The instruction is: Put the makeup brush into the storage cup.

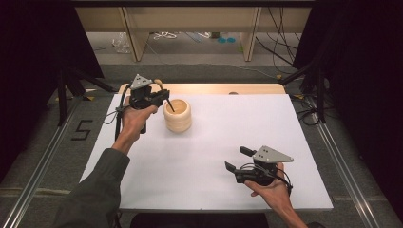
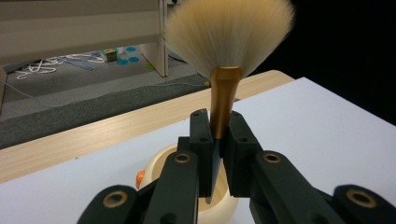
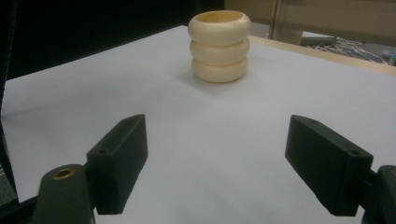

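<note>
A makeup brush [image 2: 223, 93] with a wide cream fan of bristles, a gold ferrule and a dark handle stands upright between my left gripper's jaws. The left gripper [image 2: 218, 128] is shut on the brush just below the ferrule. The handle's lower end dips into a cream ribbed holder [image 2: 161, 161]. In the high view the left gripper [image 1: 160, 96] hovers at the holder's [image 1: 177, 116] left rim, and the brush handle [image 1: 169, 105] slants into its mouth. My right gripper [image 1: 236, 159] rests open near the front right, with nothing between its jaws. The right gripper [image 3: 217, 156] faces the holder [image 3: 219, 46] from afar.
A white board [image 1: 214, 147] covers the wooden table [image 1: 214, 89]. A small orange thing [image 2: 140, 177] shows at the holder's rim. Behind the table are wooden furniture legs [image 1: 135, 38] and loose cables [image 1: 280, 42] on the floor. Dark curtains flank both sides.
</note>
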Demonstrator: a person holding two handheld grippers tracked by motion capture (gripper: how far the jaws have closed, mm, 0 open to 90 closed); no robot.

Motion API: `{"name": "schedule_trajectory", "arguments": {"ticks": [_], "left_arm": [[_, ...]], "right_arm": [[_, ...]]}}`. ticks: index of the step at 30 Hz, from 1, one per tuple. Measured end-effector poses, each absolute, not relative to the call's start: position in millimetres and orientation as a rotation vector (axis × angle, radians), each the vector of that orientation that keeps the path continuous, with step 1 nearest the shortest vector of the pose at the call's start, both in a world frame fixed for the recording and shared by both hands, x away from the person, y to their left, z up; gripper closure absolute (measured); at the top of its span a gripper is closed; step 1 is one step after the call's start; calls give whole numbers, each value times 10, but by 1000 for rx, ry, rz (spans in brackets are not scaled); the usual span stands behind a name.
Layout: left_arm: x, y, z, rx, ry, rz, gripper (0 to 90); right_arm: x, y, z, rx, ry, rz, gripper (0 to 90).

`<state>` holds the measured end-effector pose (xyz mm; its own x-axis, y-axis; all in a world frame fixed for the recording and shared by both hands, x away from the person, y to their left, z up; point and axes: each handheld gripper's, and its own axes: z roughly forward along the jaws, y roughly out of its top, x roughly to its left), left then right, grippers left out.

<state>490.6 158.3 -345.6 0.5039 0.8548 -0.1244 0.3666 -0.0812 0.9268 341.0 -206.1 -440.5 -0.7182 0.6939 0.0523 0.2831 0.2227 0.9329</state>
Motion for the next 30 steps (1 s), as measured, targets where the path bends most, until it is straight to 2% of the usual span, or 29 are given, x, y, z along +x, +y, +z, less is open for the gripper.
{"name": "schedule_trajectory", "arguments": {"ticks": [30], "left_arm": [[5156, 1452, -3642, 1679, 1065, 603, 832]], "right_arm": [[3415, -2061, -4398, 893, 2127, 1505, 221]]}}
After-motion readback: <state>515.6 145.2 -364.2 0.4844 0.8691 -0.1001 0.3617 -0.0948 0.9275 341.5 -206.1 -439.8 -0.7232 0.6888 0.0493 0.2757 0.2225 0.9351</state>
